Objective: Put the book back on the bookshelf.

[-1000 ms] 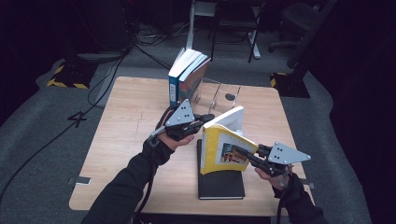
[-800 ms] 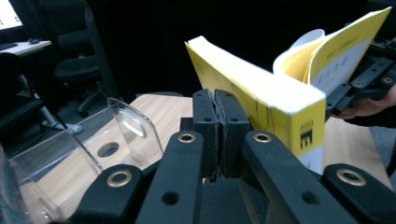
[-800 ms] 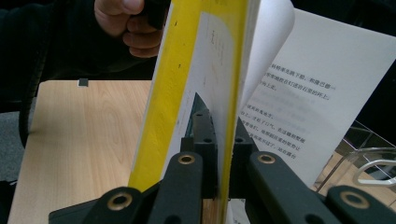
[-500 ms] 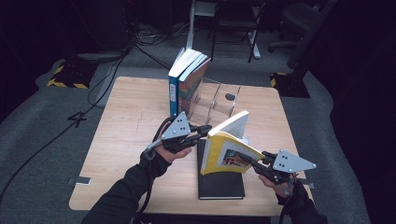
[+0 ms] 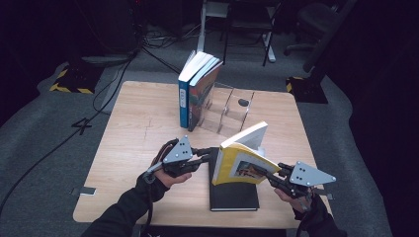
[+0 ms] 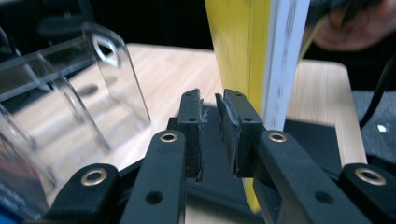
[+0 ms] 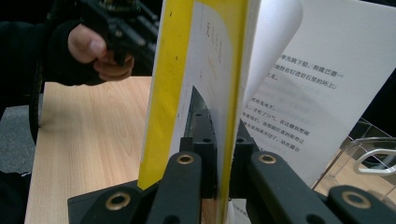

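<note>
Table (image 5: 138, 148): one wooden top, and the landmark for every place below.
Standing books (image 5: 197, 89): two, upright and leaning together at the table's far middle, against the clear rack.
Clear rack (image 5: 227, 111): one, beside those books; the left gripper view showed its transparent dividers (image 6: 70, 93) close up.
Black book (image 5: 232, 195): one, flat near the table's front edge.
Yellow book (image 5: 242, 160): one, held tilted above the black book; the right gripper view alone showed its printed pages (image 7: 299, 102) fanning open.
Right gripper (image 5: 269, 174): clamped on the yellow book's cover, near the table's front right corner.
Left gripper (image 5: 210, 157): jaws had just been opening, a narrow gap between them with nothing in it, just beside the yellow spine (image 6: 238, 46).
</note>
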{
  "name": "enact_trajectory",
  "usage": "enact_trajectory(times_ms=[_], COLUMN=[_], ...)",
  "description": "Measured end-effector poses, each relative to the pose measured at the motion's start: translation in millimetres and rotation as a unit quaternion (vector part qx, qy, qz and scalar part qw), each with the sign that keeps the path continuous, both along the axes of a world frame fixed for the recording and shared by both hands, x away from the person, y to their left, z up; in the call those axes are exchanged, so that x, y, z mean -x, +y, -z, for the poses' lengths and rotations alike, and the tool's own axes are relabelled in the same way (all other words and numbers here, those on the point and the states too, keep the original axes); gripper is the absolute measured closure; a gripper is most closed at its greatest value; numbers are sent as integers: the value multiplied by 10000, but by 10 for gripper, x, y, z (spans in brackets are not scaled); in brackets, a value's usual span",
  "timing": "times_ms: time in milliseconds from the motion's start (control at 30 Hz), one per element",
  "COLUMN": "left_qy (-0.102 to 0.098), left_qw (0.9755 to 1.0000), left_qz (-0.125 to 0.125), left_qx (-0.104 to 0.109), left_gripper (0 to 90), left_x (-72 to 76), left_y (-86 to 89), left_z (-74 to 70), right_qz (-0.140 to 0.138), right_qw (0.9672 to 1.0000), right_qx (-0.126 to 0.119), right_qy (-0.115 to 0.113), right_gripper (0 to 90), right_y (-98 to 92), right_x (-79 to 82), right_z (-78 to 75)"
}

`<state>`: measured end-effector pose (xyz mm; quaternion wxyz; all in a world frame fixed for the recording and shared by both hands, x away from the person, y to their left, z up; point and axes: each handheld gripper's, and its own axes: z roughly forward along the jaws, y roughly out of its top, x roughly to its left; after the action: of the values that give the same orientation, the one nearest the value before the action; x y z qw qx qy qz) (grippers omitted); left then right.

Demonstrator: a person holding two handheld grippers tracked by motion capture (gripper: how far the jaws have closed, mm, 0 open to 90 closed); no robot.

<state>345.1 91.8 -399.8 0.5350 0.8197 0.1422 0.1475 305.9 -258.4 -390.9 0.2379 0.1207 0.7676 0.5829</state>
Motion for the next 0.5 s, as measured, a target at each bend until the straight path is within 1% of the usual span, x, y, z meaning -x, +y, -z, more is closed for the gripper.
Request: enact_trajectory(times_ms=[67,100,133,167,200,267,300,333,400,500], left_qy=[45,102,107,130,130,244,255,253,298,390], left_qw=[9999,9998,9997,9992,9992,9989,9987,9985,9983,9977], left_qz=[11,50,65,62,62,116,113,162,211,258], left_qx=[-121,-184,-233,-378,-378,-388,-435,-459,-464,-488], left_gripper=[779,772,767,746,728,713,711,701,681,640], left_x=[16,28,36,66,66,98,121,147,183,193], left_y=[-11,-22,-31,-55,-55,-76,-89,-101,-124,-196], left_z=[64,103,126,182,182,233,250,271,309,380], right_qz=[1,5,2,5,5,19,22,23,25,28], right_qw=[10000,10000,10000,10000,10000,10000,10000,10000,10000,10000], right_qx=[10,15,9,2,2,-4,8,2,10,10], right_qy=[2,-2,4,10,10,32,24,31,42,42], right_gripper=[858,858,857,857,857,855,855,854,852,850], right_y=[3,4,3,0,0,1,0,-1,-5,-5], right_x=[4,6,4,0,0,-1,-1,-1,-4,-7], right_z=[-1,-1,1,3,3,6,8,11,14,23])
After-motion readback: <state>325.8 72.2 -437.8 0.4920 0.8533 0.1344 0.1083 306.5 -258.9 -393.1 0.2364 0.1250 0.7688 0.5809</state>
